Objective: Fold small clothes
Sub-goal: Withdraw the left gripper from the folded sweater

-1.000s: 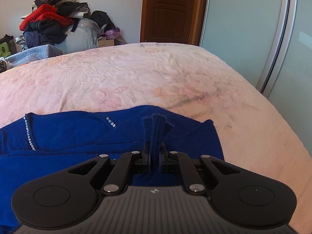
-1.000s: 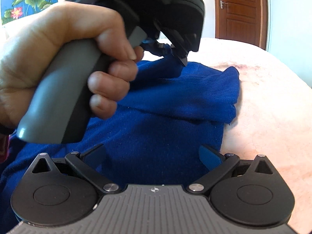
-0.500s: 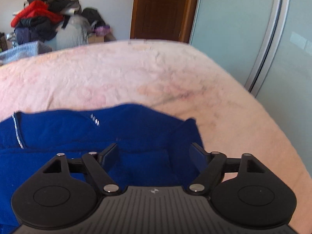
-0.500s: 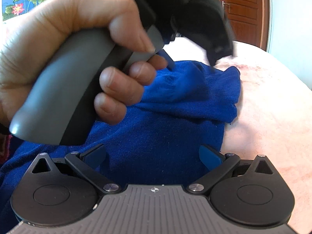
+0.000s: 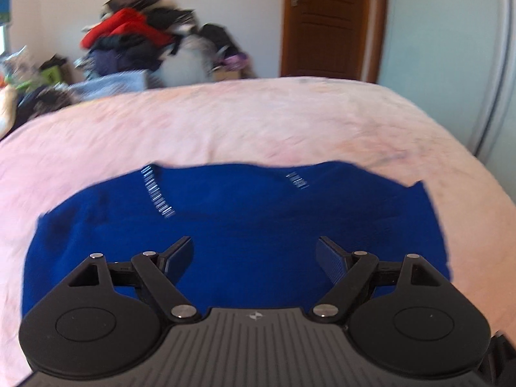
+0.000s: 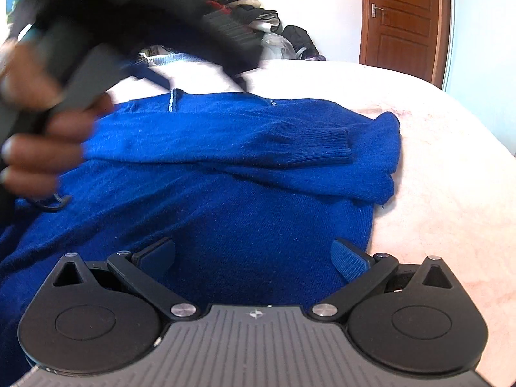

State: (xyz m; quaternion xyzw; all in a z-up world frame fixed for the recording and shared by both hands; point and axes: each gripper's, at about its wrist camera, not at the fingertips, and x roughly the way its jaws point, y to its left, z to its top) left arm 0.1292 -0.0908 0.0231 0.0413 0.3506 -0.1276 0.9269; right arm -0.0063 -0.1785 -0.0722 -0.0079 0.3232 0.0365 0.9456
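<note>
A blue knit sweater (image 6: 225, 167) lies spread on a bed, on its pale pink floral bedspread (image 5: 258, 122). One sleeve (image 6: 290, 142) is folded across the sweater's body, its ribbed cuff ending short of the sweater's right-hand edge as the right wrist view shows it. Two short rows of sparkling studs (image 5: 156, 193) run down from the neckline on the sweater's far side.

The left tongs (image 5: 254, 256) hang just over the near part of the sweater with their jaws wide apart; they have just been opening, and nothing is between them but the sweater lying below. The left wrist view is blurred. In the right wrist view the person's left hand (image 6: 35, 129), wrapped round the grey handle of that tool, shows blurred over the sweater's left part.

The right tongs (image 6: 253, 258) are likewise spread apart over the sweater's near hem, close to its right-hand edge, gripping nothing; whether their blue pads touch the knit I cannot tell.

Beyond the sweater the bedspread runs bare to the far edge of the bed. Past that edge, against the white wall, a heap of clothes (image 5: 135, 38) is piled up, with a red garment in it. To the right of the heap stands a brown wooden door (image 5: 325, 22), and beside the door a pale frosted wardrobe panel (image 5: 445, 48).
</note>
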